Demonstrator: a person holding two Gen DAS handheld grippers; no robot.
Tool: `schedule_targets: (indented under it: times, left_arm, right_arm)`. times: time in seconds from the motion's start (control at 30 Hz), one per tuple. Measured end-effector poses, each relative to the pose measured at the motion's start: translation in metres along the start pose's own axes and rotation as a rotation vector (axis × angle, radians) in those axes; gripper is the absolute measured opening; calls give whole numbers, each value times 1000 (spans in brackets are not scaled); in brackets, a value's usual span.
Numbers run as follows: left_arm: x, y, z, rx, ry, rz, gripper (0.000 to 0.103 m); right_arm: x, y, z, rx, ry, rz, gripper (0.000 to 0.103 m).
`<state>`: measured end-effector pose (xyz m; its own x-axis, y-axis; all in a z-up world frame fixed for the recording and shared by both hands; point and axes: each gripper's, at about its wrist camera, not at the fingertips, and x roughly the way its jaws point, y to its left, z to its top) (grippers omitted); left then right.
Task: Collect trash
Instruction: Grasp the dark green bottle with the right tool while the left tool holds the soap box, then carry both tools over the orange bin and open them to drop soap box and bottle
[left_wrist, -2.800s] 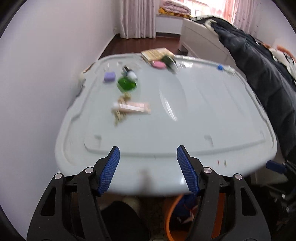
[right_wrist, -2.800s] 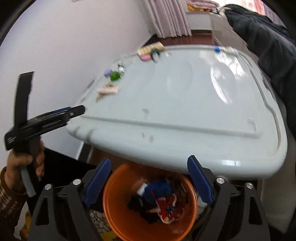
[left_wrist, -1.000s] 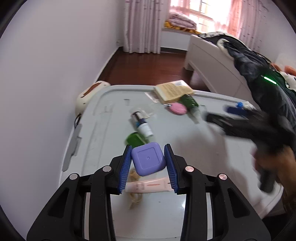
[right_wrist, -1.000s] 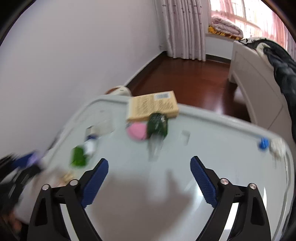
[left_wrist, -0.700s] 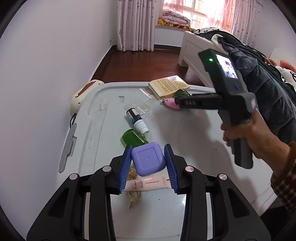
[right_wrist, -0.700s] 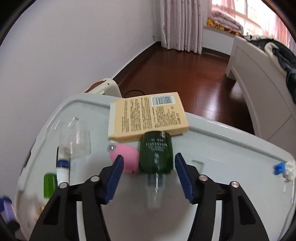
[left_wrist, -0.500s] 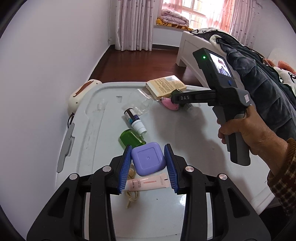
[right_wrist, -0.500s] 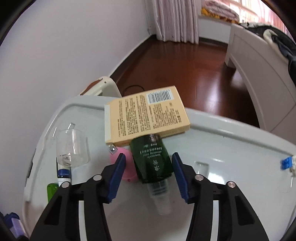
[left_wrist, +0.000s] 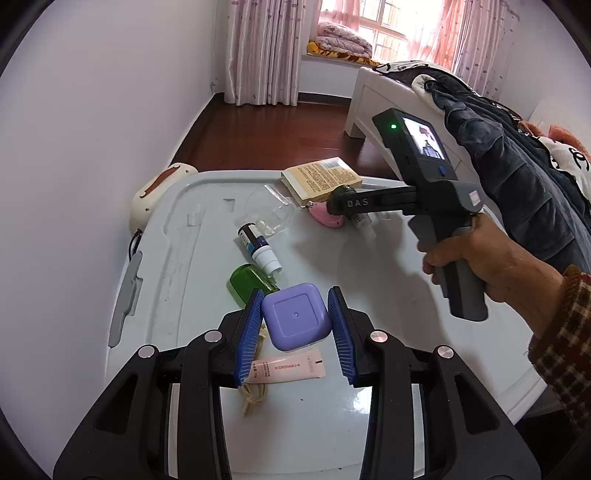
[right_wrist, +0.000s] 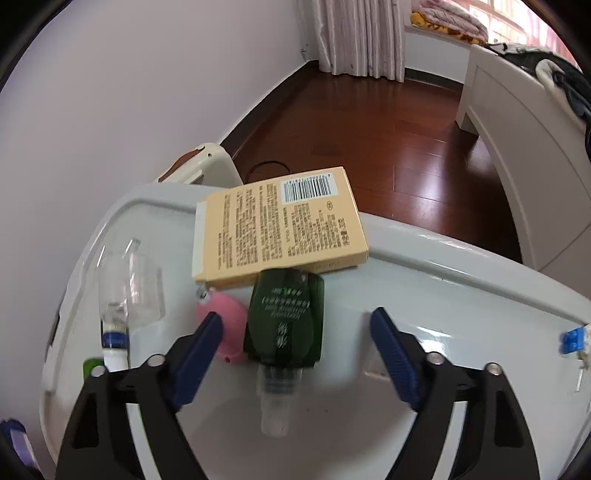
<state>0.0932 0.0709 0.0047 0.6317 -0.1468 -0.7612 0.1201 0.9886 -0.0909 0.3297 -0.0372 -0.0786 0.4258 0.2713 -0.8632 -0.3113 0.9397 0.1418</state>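
Observation:
My left gripper (left_wrist: 295, 325) is shut on a purple square case (left_wrist: 295, 320) and holds it above the grey lid (left_wrist: 369, 280). Under it lie a pink tube (left_wrist: 286, 370), a string (left_wrist: 255, 397), a green bottle (left_wrist: 248, 281) and a white-capped bottle (left_wrist: 258, 248). My right gripper (right_wrist: 295, 332) is open, its fingers either side of a dark green bottle (right_wrist: 284, 325) lying on the lid. A pink oval thing (right_wrist: 225, 314) lies beside the left finger. A yellow box (right_wrist: 277, 240) touches the bottle's far end.
A clear plastic cup (right_wrist: 129, 291) lies left of the pink thing. A small blue piece (right_wrist: 572, 341) sits at the lid's right edge. A white bed with dark clothes (left_wrist: 498, 147) stands to the right; a wall runs along the left.
My right gripper has reached the dark green bottle, closed in around it, then opened wider. My left gripper keeps hold of the purple case, almost still.

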Motion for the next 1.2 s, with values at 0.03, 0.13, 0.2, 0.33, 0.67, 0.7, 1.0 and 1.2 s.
schedule_targets:
  times: [0.03, 0.13, 0.2, 0.33, 0.67, 0.7, 1.0, 1.2]
  left_arm:
    - [0, 0, 0, 0, 0, -1, 36]
    - [0, 2, 1, -7, 1, -7, 36]
    - [-1, 2, 1, -6, -1, -12, 36]
    - [-4, 3, 2, -10, -5, -21, 36]
    - [-9, 7, 3, -20, -15, -35, 36]
    - [-10, 6, 3, -16, -17, -34, 36]
    - [-12, 1, -3, 4, -3, -18, 36]
    - [-34, -5, -18, -16, -5, -47, 36]
  right_arm:
    - [4, 5, 0, -29, 16, -12, 99]
    - [11, 24, -3, -132, 32, -109, 99]
    - [11, 21, -3, -105, 24, -93, 99]
    - [7, 22, -3, -114, 24, -110, 93]
    - [-28, 10, -42, -89, -19, -58, 33]
    - [-32, 10, -48, -82, -18, -41, 33]
    - [-102, 24, -104, -42, -65, 50, 33]
    - [-168, 40, -162, -22, -73, 97, 33]
